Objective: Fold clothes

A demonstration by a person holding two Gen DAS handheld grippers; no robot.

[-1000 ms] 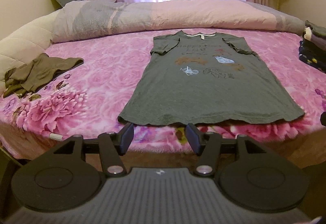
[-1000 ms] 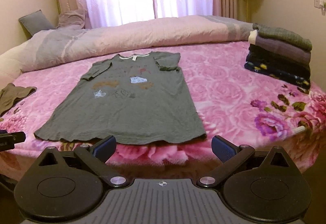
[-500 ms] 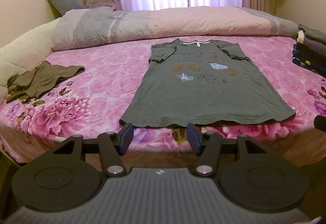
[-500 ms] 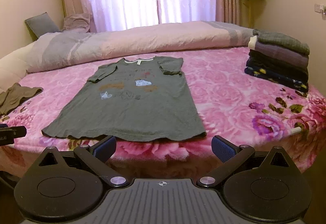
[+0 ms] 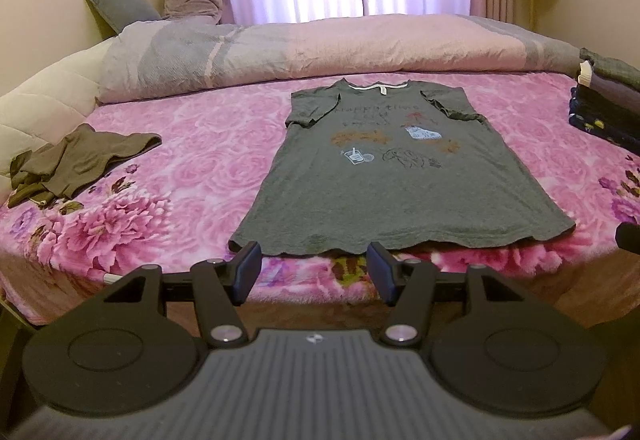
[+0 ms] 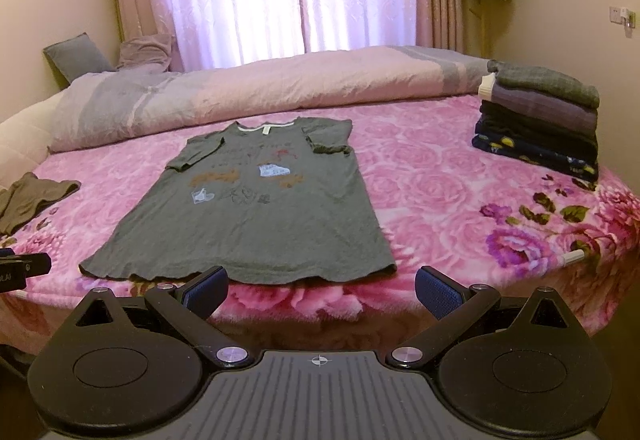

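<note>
A grey T-shirt (image 5: pixel 384 180) with small prints lies flat and face up on the pink floral bed (image 5: pixel 192 168), collar toward the window, hem at the near edge; it also shows in the right wrist view (image 6: pixel 256 216). My left gripper (image 5: pixel 314 272) is open and empty, just before the hem's left half. My right gripper (image 6: pixel 322 292) is open wide and empty, just before the hem's right corner. Neither touches the shirt.
A crumpled olive garment (image 5: pixel 76 164) lies at the bed's left. A stack of folded clothes (image 6: pixel 540 116) stands at the right. A rolled duvet (image 5: pixel 320 48) and pillows (image 5: pixel 116 4) line the far side under the curtains.
Both grippers have drawn back slightly and risen, so the shirt sits a little farther away and higher in view. Jaws and clothes are unchanged.
</note>
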